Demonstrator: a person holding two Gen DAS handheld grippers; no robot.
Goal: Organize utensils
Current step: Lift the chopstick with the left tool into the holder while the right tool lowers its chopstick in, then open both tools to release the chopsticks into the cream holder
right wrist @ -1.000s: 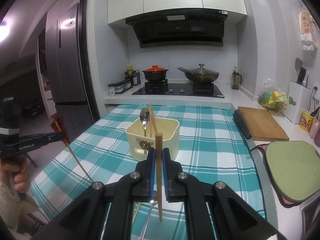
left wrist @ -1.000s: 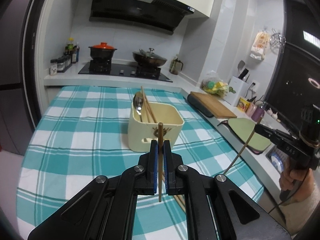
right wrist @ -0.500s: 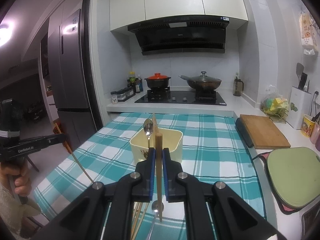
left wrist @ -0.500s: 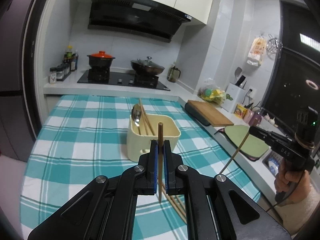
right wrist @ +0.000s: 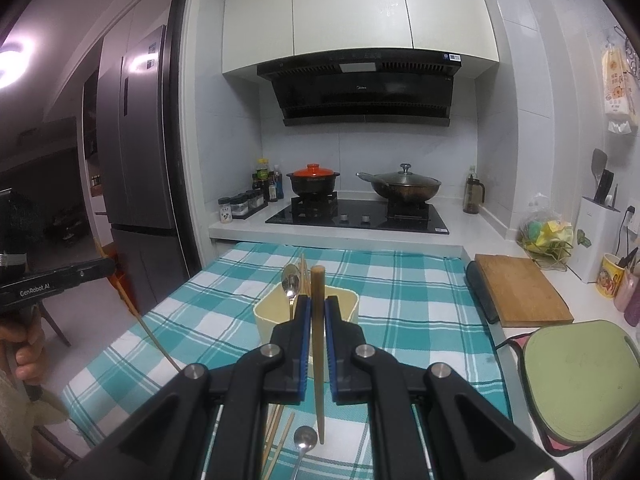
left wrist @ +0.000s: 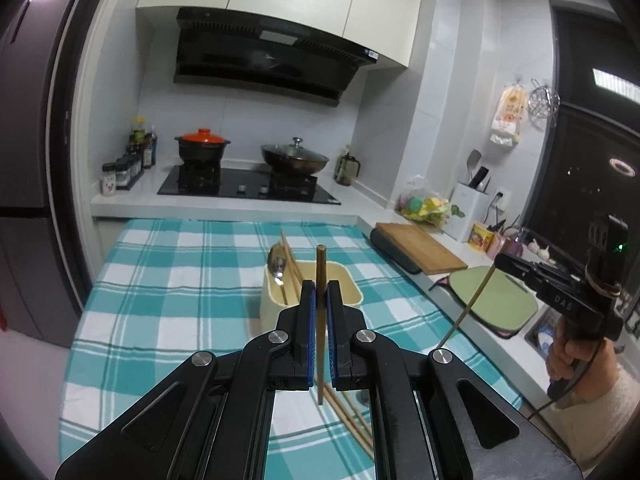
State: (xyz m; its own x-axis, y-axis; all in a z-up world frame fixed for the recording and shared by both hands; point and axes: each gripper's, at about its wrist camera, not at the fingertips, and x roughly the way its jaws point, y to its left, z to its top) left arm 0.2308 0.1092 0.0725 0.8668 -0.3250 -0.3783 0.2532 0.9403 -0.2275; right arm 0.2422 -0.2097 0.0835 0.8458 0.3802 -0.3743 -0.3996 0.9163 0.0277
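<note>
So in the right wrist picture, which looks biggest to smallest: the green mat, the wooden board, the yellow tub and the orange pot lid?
1. Green mat
2. Wooden board
3. Yellow tub
4. Orange pot lid

The mat sits nearest the camera and the lid farthest, so their real sizes may differ from how they look.

A home kitchen. A black range hood [right wrist: 360, 88] hangs under white wall cabinets [right wrist: 352, 8], above a gas hob [right wrist: 360, 214] bearing a red-lidded pot [right wrist: 315, 180] and a lidded wok [right wrist: 402, 188]. Sauce bottles [right wrist: 266, 180] and spice jars [right wrist: 240, 204] line the white counter [right wrist: 456, 216]. A tall fridge [right wrist: 136, 140], a cutting board [right wrist: 520, 288] and a knife block [right wrist: 596, 236] complete it; a teal checked cloth [right wrist: 420, 304] covers the table.
</note>
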